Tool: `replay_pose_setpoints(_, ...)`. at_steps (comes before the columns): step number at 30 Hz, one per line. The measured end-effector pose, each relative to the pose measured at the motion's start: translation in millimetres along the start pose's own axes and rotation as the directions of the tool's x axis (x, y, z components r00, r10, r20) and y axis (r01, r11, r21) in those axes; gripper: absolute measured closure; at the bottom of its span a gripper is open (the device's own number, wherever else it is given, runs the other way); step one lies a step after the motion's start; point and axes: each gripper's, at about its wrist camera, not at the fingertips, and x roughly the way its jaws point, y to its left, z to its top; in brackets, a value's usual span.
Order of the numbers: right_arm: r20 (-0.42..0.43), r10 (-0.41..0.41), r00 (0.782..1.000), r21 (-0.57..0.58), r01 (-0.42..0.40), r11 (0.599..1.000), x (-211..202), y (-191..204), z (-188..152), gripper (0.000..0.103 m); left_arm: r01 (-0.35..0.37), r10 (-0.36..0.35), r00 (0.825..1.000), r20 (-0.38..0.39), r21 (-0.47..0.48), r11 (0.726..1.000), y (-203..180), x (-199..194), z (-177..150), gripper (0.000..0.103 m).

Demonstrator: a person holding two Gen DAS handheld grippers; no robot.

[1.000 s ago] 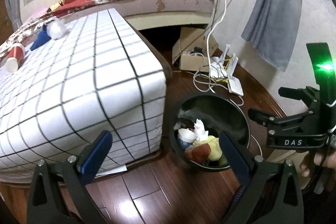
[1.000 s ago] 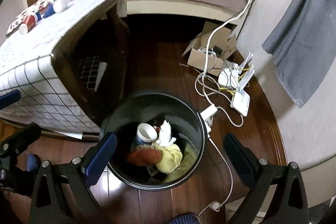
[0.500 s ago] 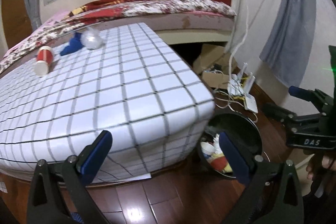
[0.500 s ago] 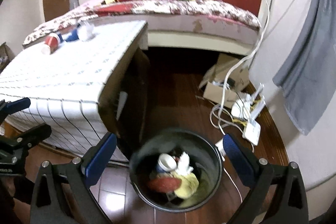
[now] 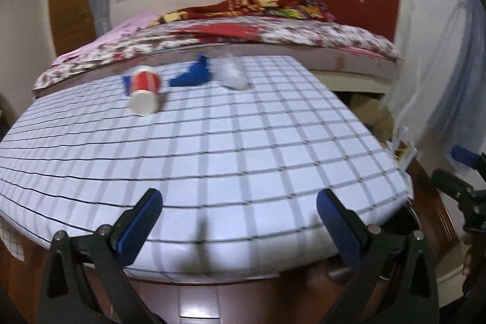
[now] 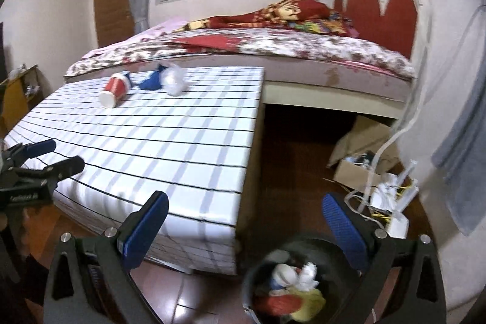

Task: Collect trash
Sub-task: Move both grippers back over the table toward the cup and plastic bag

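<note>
Red paper cup (image 5: pixel 144 91), blue scrap (image 5: pixel 193 74), clear wrapper (image 5: pixel 231 75) lie upper centre on checked surface (image 5: pixel 243 166). Both grippers (image 5: pixel 238 222) (image 6: pixel 244 228) empty, fingers spread. Step: reaching for next trash; bin (image 6: pixel 261 272) lower frame.

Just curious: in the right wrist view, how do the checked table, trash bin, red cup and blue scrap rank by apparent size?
1. checked table
2. trash bin, partly cut off
3. red cup
4. blue scrap, close to the cup, farther away, so unsure

A red-and-white paper cup (image 5: pixel 144 93), a blue rag (image 5: pixel 191 75) and clear plastic (image 5: pixel 231 74) lie on the bench (image 5: pixel 243 157) (white, dark-gridded cloth); floral bed (image 6: pixel 303 47).
</note>
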Motion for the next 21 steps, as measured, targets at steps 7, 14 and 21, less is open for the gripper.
replay_pose_setpoints(7,-0.008,0.068,0.998,-0.039,-0.069,0.997,28.1,43.6,22.9,0.001,-0.076,0.076,0.997,0.011,-0.037,0.996,53.1,11.7,15.3,0.001)
replay_pose_setpoints(14,-0.024,0.127,0.992,-0.058,-0.128,0.99,54.2,68.2,43.1,0.001,-0.102,0.103,0.995,0.008,-0.051,0.993,79.7,24.9,24.3,0.001)
replay_pose_setpoints(21,-0.122,0.189,0.974,-0.059,-0.198,0.979,105.9,87.3,80.9,0.001,-0.106,0.105,0.994,-0.008,-0.051,0.993,104.0,56.3,46.3,0.001)
